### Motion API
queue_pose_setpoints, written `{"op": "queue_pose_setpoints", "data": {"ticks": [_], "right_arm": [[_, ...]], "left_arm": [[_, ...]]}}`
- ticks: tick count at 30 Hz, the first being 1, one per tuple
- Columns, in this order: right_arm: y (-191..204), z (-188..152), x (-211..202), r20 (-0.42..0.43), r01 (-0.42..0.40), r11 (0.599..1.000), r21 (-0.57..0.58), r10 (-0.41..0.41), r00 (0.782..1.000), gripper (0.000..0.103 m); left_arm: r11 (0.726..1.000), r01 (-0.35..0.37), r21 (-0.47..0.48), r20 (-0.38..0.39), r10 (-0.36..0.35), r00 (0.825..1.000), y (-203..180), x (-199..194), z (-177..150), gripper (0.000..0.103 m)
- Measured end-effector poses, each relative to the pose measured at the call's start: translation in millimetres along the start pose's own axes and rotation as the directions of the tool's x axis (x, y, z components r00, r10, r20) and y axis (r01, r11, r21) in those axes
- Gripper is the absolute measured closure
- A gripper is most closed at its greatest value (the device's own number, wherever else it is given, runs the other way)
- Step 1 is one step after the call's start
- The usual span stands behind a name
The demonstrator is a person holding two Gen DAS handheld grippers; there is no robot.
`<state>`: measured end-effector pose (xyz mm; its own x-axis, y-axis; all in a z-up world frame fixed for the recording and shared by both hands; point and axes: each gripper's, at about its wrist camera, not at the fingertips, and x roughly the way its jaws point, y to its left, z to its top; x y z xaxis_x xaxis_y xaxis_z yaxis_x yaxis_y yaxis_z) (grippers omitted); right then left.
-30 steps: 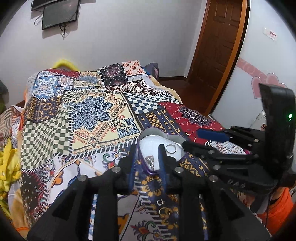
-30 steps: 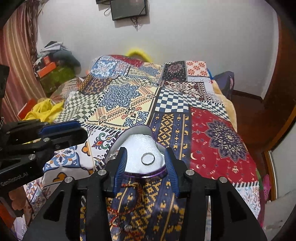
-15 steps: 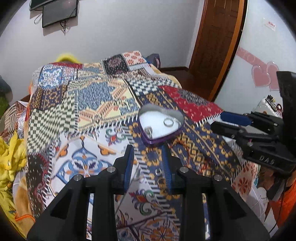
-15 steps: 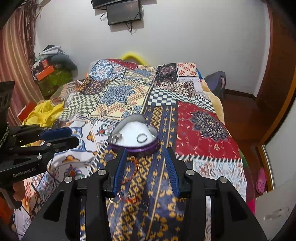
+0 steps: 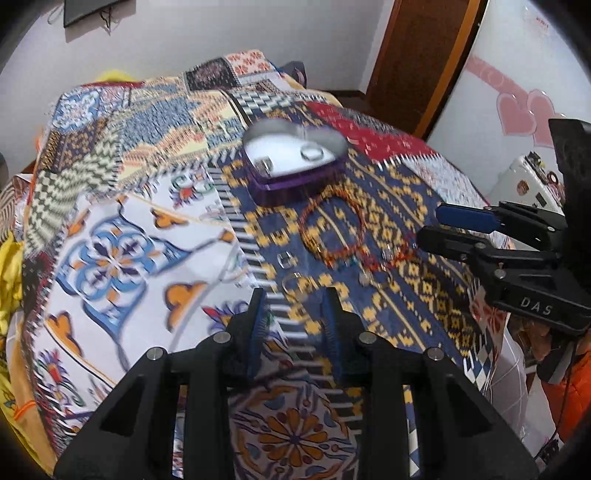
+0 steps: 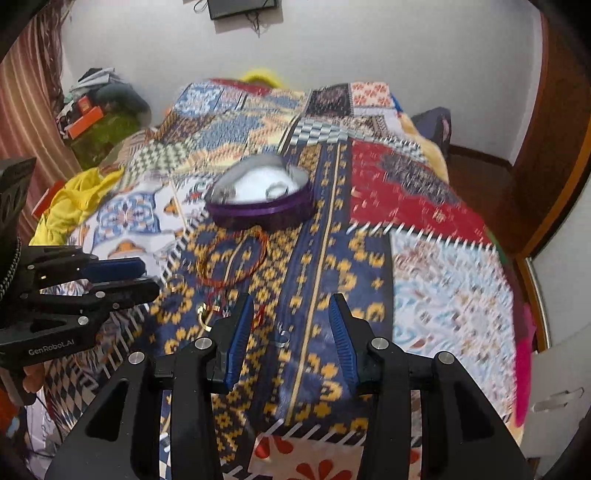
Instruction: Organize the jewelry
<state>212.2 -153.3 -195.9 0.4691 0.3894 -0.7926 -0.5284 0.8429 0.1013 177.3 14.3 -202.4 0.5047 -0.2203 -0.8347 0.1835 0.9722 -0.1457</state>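
Nearest, the left claw (image 5: 295, 314) hangs over the patterned bedspread (image 5: 110, 258) with its blue-padded fingers parted a little and nothing between them; its jaws have just been opening slightly. The right claw (image 6: 291, 325) is likewise parted and holds nothing, pointing down at the blue and yellow strip of the spread. Just ahead of the left claw lie small rings (image 5: 291, 284), blurred, loose on the cloth. Between the right claw's fingers, on the cloth, sits one small silver ring (image 6: 282, 338), and a gold ring (image 6: 202, 314) lies just to the left of that claw. Beyond them a red beaded bracelet (image 5: 332, 225) lies flat on the bedspread, close to the near edge of the purple heart-shaped box (image 5: 295, 170). That box stands open, with a ring (image 5: 312, 153) and another small piece on its white lining. Farther off, a dark screen (image 6: 242, 7) hangs on the white wall.
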Motion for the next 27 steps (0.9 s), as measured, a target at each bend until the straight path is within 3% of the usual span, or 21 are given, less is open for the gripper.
{"op": "queue_pose_setpoints", "data": {"ticks": [17, 22, 27], "right_arm": [[14.1, -6.7, 11.7, 0.023, 0.001, 0.998, -0.058, 0.000, 1.000, 0.064], [10.3, -4.5, 4.8, 0.040, 0.005, 0.999, -0.043, -0.003, 0.999, 0.064], [6.4, 3.4, -7.9, 0.076, -0.009, 1.000, -0.027, 0.011, 0.997, 0.064]], "left_arm": [[1.000, 0.019, -0.015, 0.016, -0.019, 1.000, -1.1, 14.8, 0.5, 0.073], [1.000, -0.001, -0.017, 0.027, 0.001, 1.000, -0.4, 15.2, -0.5, 0.087], [1.000, -0.005, -0.017, 0.036, 0.006, 0.999, -0.6, 13.8, -1.2, 0.089]]}}
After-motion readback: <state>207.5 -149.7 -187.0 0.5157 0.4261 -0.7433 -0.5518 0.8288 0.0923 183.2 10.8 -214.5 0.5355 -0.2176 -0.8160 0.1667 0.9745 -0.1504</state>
